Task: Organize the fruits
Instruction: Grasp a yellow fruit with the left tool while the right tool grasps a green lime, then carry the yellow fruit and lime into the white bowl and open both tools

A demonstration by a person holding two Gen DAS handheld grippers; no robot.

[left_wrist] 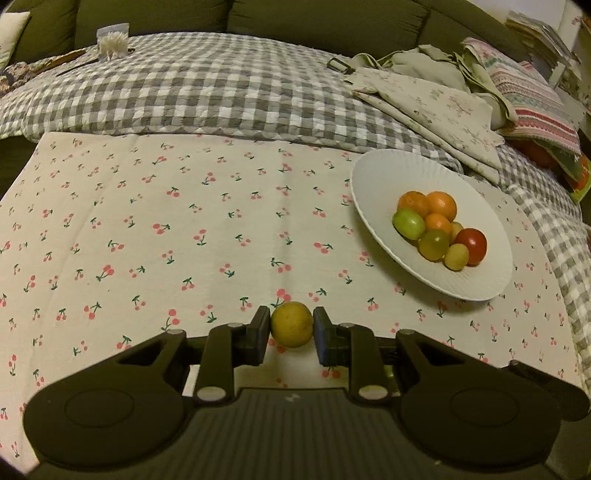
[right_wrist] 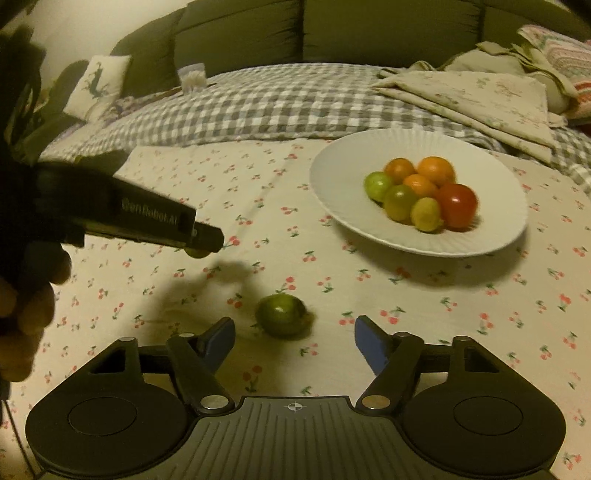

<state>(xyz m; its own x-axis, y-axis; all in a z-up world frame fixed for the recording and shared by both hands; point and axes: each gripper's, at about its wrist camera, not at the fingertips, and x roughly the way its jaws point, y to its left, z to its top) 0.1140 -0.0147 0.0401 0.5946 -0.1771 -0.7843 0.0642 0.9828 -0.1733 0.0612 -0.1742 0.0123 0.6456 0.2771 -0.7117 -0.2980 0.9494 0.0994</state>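
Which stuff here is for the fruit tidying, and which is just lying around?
For the job:
- yellow fruit held in the left tongs
- green fruit on the cherry cloth, ahead of the open right tongs
- white plate of fruit

Just lying around:
- checked blanket
- folded floral cloths
- sofa

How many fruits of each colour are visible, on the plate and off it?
Orange fruits: 3, on the white plate
Red fruit: 1, on the plate
Green to yellow fruits: 6 (4 on the plate, one half hidden; 1 yellow fruit in the left gripper; 1 on the cloth)
Total: 10
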